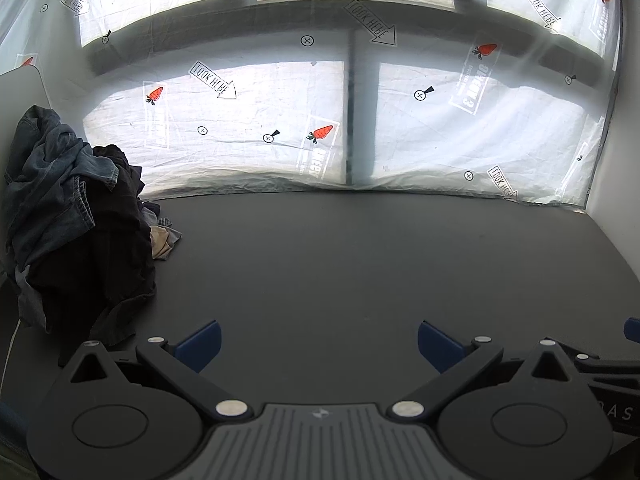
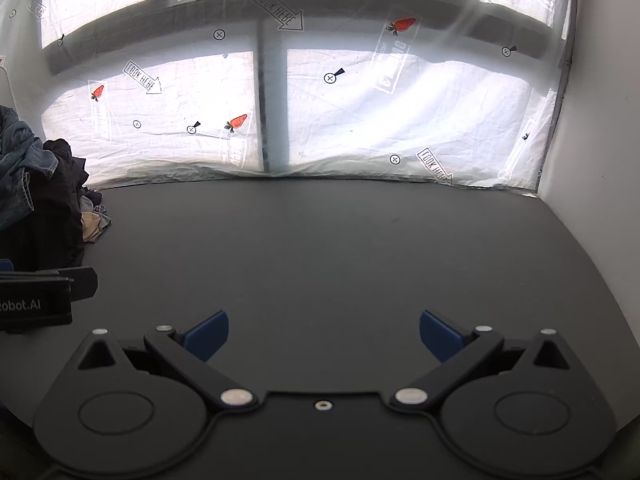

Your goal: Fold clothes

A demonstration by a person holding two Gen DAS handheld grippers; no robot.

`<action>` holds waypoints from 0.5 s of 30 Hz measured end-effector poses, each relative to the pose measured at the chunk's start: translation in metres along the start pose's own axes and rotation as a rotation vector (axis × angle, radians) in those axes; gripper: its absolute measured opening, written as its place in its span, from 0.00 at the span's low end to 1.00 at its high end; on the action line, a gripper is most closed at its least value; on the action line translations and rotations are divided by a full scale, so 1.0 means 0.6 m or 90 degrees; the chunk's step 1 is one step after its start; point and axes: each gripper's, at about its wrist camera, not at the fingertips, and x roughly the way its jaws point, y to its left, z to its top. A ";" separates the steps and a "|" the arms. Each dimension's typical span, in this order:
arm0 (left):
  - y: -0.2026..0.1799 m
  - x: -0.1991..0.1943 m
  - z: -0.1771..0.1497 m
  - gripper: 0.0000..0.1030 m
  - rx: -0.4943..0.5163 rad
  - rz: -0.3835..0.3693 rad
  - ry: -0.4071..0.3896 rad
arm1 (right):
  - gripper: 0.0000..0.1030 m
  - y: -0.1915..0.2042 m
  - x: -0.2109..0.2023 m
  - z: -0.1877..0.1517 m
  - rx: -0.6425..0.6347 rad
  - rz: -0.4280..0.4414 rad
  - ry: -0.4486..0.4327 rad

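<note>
Dark grey and matte, the table (image 1: 340,264) fills the lower half of both wrist views and runs back to a translucent white sheet (image 1: 256,120) hung across a window, printed with red carrots, "LOOK HERE" arrows and small crossed circles. Daylight shows through the sheet, and the dark bars of the window frame show behind it.

A heap of unfolded clothes (image 1: 80,232) sits on the table far to the left of the left gripper (image 1: 319,346), ahead of its left fingertip and well apart from it. On top lies a blue denim garment (image 1: 48,176), draped over a black garment (image 1: 108,248) that spills down toward the left finger without touching it. A bit of tan and checked fabric (image 1: 164,240) pokes out at the heap's right foot. From the right gripper (image 2: 324,336) the same heap (image 2: 40,200) lies farther off still, at the far left edge of the view.

Both grippers have their blue fingertips (image 1: 200,344) spread wide, with only bare tabletop between them; nothing is held or touched. The right pair of fingertips (image 2: 208,334) is spread much the same. The two tools sit side by side: part of the left gripper's black body, lettered "obot.AI", shows at the left edge of the right wrist view.

A plain white wall (image 2: 592,140) closes the table's right side.
</note>
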 end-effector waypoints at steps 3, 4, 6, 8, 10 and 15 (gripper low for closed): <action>-0.001 0.001 0.000 1.00 0.001 0.000 0.000 | 1.00 -0.001 0.000 0.001 0.001 -0.002 0.000; -0.001 0.000 0.000 1.00 0.001 0.001 -0.001 | 1.00 -0.001 0.000 0.000 0.001 -0.003 -0.001; -0.002 -0.001 -0.001 1.00 0.000 0.003 -0.002 | 1.00 -0.002 -0.001 -0.004 0.001 -0.003 -0.002; -0.003 -0.004 -0.005 1.00 -0.003 0.004 -0.001 | 1.00 -0.004 -0.002 -0.006 0.000 -0.002 -0.001; -0.004 -0.005 -0.006 1.00 -0.009 0.001 0.002 | 1.00 -0.005 -0.002 -0.006 -0.007 0.001 0.001; -0.010 -0.016 -0.013 1.00 -0.057 -0.005 -0.004 | 1.00 -0.021 -0.004 -0.005 -0.016 0.007 -0.025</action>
